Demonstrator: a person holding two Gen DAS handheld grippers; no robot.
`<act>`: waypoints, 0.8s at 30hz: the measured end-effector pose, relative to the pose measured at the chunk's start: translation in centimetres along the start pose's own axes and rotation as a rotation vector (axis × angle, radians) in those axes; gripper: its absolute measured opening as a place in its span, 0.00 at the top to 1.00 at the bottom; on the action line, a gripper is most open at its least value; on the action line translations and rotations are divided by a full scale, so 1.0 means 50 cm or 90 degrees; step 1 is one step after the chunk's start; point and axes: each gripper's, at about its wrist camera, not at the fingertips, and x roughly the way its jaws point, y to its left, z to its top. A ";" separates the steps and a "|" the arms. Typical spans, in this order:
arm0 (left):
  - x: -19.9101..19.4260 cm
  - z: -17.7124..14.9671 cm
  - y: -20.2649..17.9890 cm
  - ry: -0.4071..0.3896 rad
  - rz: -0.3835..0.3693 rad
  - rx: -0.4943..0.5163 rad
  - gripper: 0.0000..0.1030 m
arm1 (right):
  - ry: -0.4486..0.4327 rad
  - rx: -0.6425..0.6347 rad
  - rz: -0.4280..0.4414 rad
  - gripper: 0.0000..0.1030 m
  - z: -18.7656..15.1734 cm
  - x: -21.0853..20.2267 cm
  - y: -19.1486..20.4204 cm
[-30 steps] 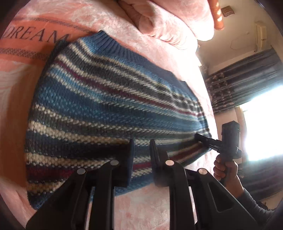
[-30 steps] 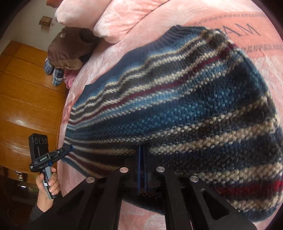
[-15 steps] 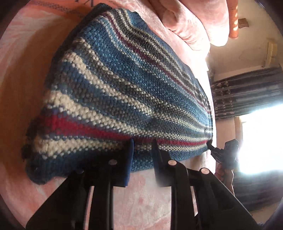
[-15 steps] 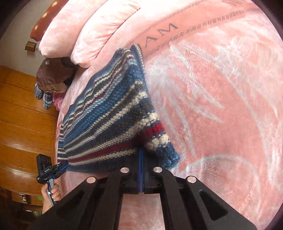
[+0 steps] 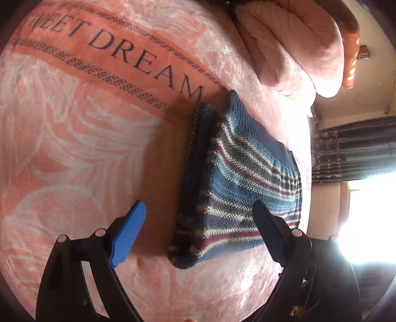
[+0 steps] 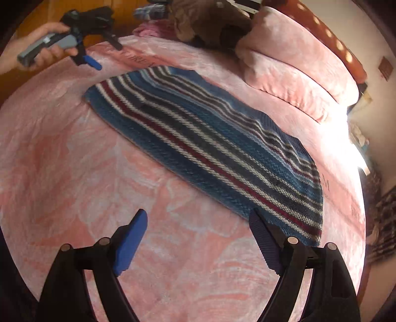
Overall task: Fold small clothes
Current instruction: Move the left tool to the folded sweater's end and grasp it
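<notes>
A knitted sweater with blue, white, grey and red stripes lies folded flat on the pink bed blanket. In the left wrist view my left gripper is open above the sweater's near corner, and its right finger overlaps the knit's lower edge. Nothing is held. In the right wrist view my right gripper is open as well, hovering over the blanket just short of the sweater. A hand holds the left gripper beyond the sweater's far corner, its jaws apart.
Pink pillows lie along the head of the bed, also seen in the right wrist view as pillows. A brown soft bundle sits behind the bed near wooden panelling. Dark curtains and a bright window are at the right.
Both grippers were shut on the sweater's edge and carried it over into a fold. They have let go, opened wide and pulled back; the sweater now rests flat.
</notes>
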 end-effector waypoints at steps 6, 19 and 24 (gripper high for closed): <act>0.081 0.065 0.012 0.033 -0.034 -0.014 0.18 | -0.037 -0.106 -0.013 0.19 0.068 0.047 0.176; 0.189 0.159 -0.036 0.059 -0.076 0.017 0.23 | -0.073 -0.168 -0.023 0.20 0.179 0.176 0.273; 0.212 0.176 -0.068 0.078 -0.057 0.053 0.23 | -0.095 -0.162 -0.027 0.20 0.208 0.191 0.287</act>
